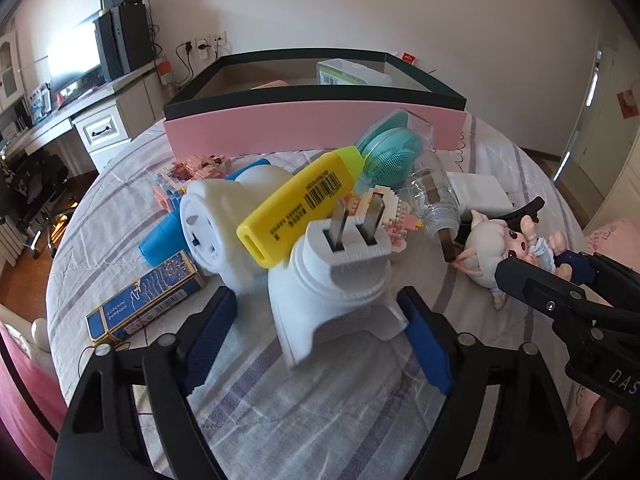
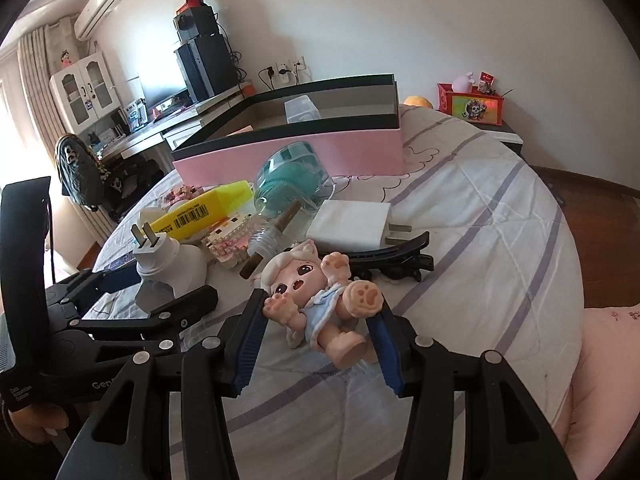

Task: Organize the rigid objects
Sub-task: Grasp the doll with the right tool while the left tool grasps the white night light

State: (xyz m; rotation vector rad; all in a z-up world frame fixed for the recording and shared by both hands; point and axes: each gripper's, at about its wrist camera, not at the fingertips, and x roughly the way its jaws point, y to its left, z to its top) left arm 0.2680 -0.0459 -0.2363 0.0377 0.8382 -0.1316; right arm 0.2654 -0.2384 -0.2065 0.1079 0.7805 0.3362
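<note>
Left wrist view shows the left gripper (image 1: 320,332) spread wide at the bottom centre of the frame, its blue pads on either side of a white plug-in device (image 1: 332,280) with two flat metal prongs pointing up; neither pad can be seen pressing on it. A yellow highlighter (image 1: 298,208) lies slanted just behind the prongs, resting over a second white plug-in unit (image 1: 216,224) at centre left. A blue patterned box (image 1: 148,300) lies at lower left on the striped bedsheet (image 1: 320,412). Behind the pile, a teal silicone brush in a clear case (image 1: 390,152) leans near a clear glass bottle with a brown wick (image 1: 434,196), and a pink box with a dark rim (image 1: 316,120) stands open across the upper centre.

Right wrist view shows the right gripper (image 2: 316,328) at lower centre, fingers parted around a small cat-hooded doll (image 2: 316,300) lying on its back; the right pad touches the doll's raised foot, the left pad sits just beside its hand, so a firm grasp cannot be confirmed. A white charger block (image 2: 352,224) and a black hair clip (image 2: 400,256) lie just behind the doll, and a pink-and-white brick model (image 2: 232,244) sits left of centre
</note>
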